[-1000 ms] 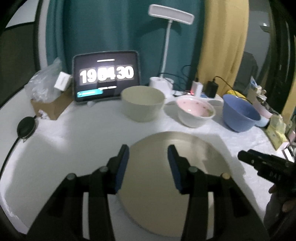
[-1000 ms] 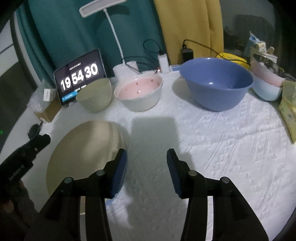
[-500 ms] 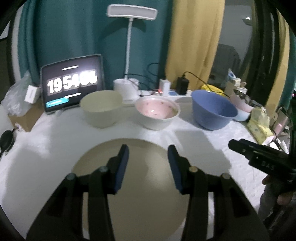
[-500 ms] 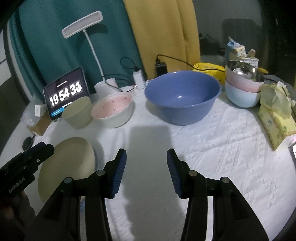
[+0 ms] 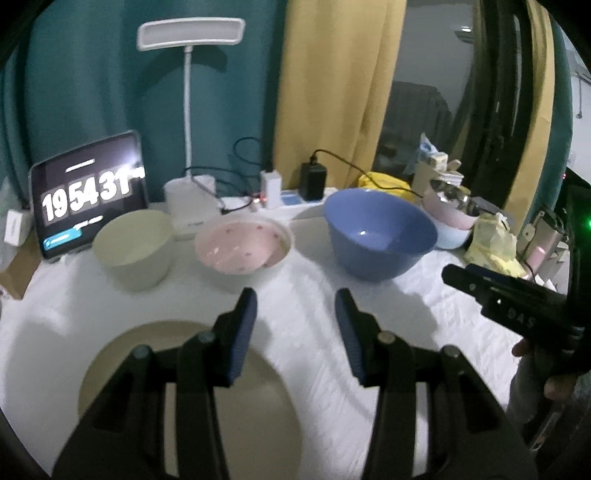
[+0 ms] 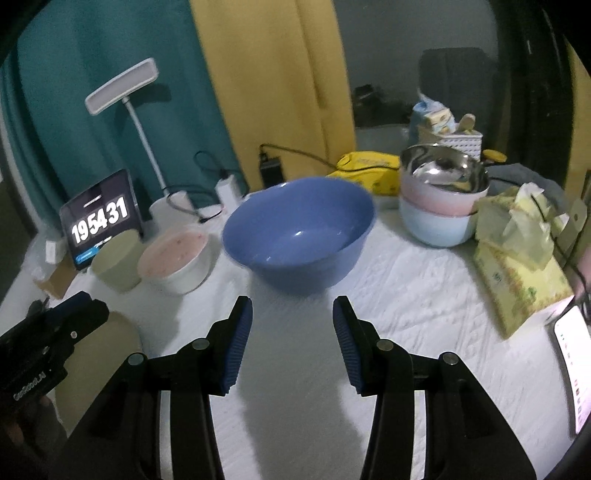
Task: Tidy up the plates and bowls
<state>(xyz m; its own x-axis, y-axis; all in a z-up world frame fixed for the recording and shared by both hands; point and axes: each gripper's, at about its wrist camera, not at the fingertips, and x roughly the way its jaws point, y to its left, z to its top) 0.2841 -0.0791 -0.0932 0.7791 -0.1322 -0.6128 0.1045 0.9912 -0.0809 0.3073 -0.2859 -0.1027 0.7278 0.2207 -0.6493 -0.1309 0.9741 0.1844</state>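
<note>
Plate (image 5: 258,417): tan, flat on the white cloth (image 6: 417,295), at the near left; partly under the left gripper (image 5: 295,306).
Green bowl (image 5: 133,248): upright, beyond the plate, just in front of the tablet (image 5: 86,192).
Pink bowl (image 5: 243,243): upright, just beside the green bowl on its right.
Blue bowl (image 6: 299,232): largest, upright, right of the pink bowl and apart from it.
Bowl stack (image 6: 439,201): pale blue at the bottom, pink above, steel on top; right of the blue bowl.
Left gripper: jaws partly apart, nothing between the pads, above the plate's far edge.
Right gripper (image 6: 293,314): jaws partly apart, empty, over bare cloth in front of the blue bowl.
Tablet: leaning upright at back left, showing digits.
Lamp (image 5: 190,35): white, behind the bowls.
Tissue pack (image 6: 517,273): yellow, far right.
</note>
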